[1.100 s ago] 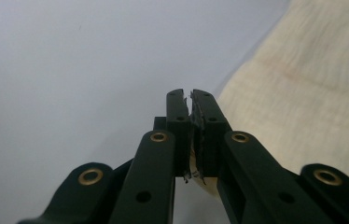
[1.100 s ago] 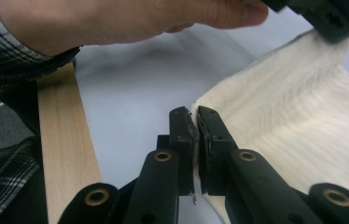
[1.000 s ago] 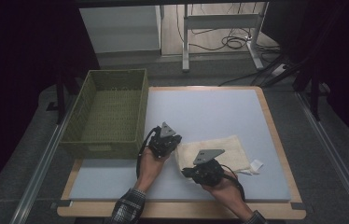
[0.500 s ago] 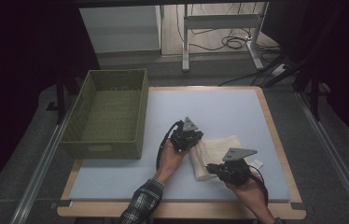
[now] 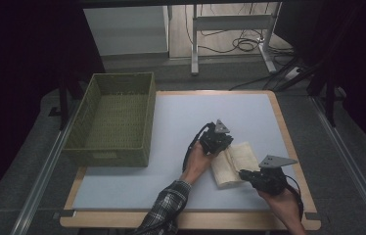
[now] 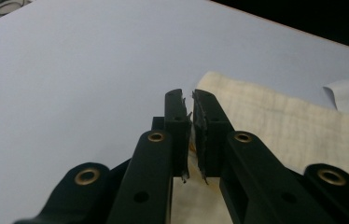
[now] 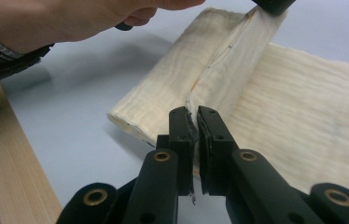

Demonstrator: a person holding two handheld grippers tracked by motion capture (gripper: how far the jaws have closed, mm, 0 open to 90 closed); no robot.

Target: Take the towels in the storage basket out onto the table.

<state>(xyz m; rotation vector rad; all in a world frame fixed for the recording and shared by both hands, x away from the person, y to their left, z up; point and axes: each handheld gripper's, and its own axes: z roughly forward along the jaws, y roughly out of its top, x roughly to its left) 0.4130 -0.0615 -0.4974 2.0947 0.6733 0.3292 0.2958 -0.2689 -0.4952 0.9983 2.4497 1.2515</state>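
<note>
Both forearms come in from the near edge of the desk (image 5: 171, 127), angled toward its right half. The left tongs (image 5: 218, 140) sit at the far left corner of the cream cloth (image 5: 235, 164), held low, with the hand (image 5: 196, 161) behind them and a plaid sleeve (image 5: 167, 210) at the wrist. The right tongs (image 5: 243, 173) point leftward at the cloth's near edge. Each pair is pinched shut on a raised edge of the cloth: the left gripper view shows fabric between its nearly closed jaws, and the right gripper view shows a lifted fold running from its jaws up to the other tongs. The cloth lies on the desk's right side, partly folded over itself. A green woven basket (image 5: 144, 122) stands at the desk's left, well apart from the cloth, with nothing visible inside.
</note>
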